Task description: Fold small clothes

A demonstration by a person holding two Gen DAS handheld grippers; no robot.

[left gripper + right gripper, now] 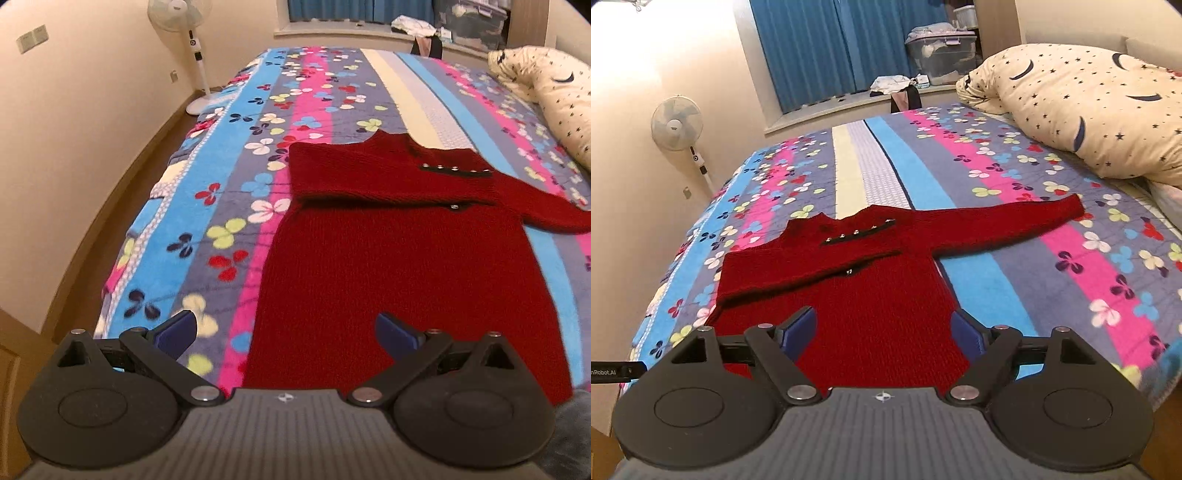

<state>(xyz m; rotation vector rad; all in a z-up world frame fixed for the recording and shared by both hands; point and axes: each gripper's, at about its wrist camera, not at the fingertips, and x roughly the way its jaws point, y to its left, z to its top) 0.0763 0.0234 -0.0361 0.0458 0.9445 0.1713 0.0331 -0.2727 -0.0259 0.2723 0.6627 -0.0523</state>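
Observation:
A small dark red knit sweater lies flat on the bed, collar far, hem near me. Its left sleeve is folded across the chest; its right sleeve stretches out to the right. A row of metal studs runs along the shoulder. My left gripper is open and empty, hovering over the sweater's near left edge. My right gripper is open and empty above the sweater's hem.
The bed has a striped flowered blanket. A star-print pillow lies at the right. A standing fan is by the left wall. The far windowsill holds clothes and a storage box. The floor runs along the bed's left side.

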